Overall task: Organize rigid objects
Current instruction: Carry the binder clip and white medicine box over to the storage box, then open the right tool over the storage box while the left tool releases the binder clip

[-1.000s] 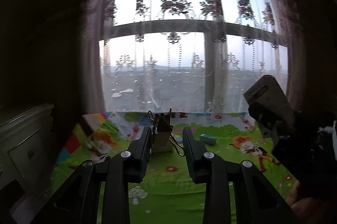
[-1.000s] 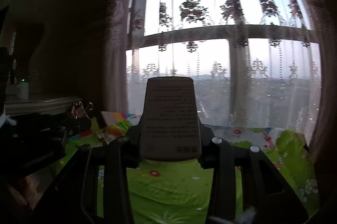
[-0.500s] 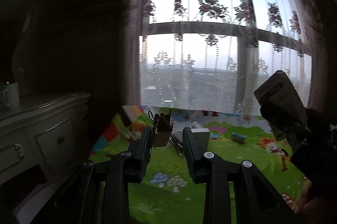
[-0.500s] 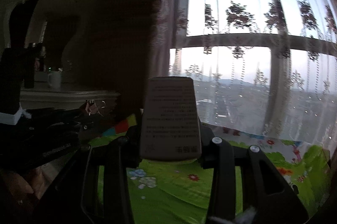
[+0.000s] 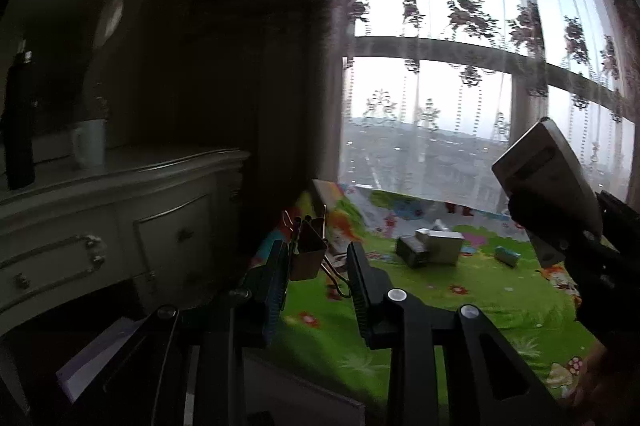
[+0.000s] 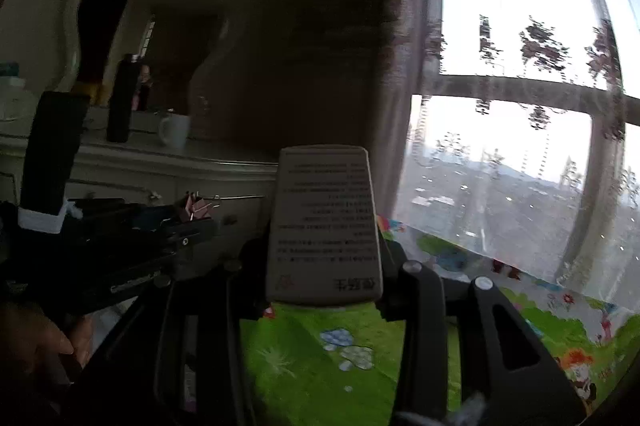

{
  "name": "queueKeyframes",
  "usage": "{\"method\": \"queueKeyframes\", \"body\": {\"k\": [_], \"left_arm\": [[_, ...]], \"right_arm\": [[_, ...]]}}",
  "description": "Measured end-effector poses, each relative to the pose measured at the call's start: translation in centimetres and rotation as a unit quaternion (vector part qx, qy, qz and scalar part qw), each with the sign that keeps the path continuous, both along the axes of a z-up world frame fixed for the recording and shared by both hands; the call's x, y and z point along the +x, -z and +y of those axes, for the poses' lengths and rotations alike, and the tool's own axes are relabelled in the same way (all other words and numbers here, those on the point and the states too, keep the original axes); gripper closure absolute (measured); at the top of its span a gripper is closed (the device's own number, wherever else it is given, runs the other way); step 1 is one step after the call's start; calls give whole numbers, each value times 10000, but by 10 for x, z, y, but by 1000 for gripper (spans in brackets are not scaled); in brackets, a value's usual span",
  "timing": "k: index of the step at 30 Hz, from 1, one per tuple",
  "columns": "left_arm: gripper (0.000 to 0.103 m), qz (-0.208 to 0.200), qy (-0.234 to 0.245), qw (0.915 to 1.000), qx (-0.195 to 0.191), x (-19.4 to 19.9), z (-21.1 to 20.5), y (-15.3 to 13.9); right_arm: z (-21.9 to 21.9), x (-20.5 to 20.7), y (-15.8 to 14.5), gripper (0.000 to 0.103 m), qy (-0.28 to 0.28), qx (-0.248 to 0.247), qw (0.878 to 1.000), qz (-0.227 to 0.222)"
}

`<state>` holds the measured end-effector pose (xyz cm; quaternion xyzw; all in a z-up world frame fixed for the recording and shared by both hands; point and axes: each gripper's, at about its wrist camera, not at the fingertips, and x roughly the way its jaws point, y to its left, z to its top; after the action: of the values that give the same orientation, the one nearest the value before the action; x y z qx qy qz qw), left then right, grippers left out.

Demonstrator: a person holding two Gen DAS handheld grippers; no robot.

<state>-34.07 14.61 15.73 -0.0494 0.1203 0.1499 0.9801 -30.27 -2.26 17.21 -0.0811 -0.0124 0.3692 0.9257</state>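
My left gripper (image 5: 318, 266) is shut on a pink metal binder clip (image 5: 308, 252) and holds it in the air above the green cartoon play mat (image 5: 420, 310). My right gripper (image 6: 324, 266) is shut on a flat grey box with printed text (image 6: 324, 226), also held in the air. The box and right gripper show at the right of the left wrist view (image 5: 548, 186). The clip shows at the left of the right wrist view (image 6: 196, 208). Small boxes (image 5: 434, 246) and a small teal item (image 5: 507, 256) lie on the mat near the window.
A white dresser (image 5: 112, 226) stands at the left with a white mug (image 5: 90, 146) and a dark bottle (image 5: 18, 130) on top. A lace-curtained window (image 5: 480, 86) is behind the mat. A flat white board (image 5: 300, 398) lies below the left gripper.
Both grippers have swung to the left with their loads. The dresser has come into view and the window has shifted to the right.
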Motion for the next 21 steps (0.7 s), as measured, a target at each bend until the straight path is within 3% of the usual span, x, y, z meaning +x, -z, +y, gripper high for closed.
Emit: {"method": "queueKeyframes", "body": {"k": [5,13,18,21], "left_arm": [[71,139,-270,9995,-97,-11,21,12],[71,707,-594,9943,-534,-20,54,42],[71,1213,-870,9812,-1223,-27,86,76],[71,1430,-1018,9741,-1424,-31,99,91]], "right_arm": [[26,-5,2,60,-384,-238,9990,-10],[70,-4,15,60,-1007,-853,9904,401],[101,6,35,60,-1343,-1375,9764,983],[116,10,47,60,-1518,-1625,9666,1272]]}}
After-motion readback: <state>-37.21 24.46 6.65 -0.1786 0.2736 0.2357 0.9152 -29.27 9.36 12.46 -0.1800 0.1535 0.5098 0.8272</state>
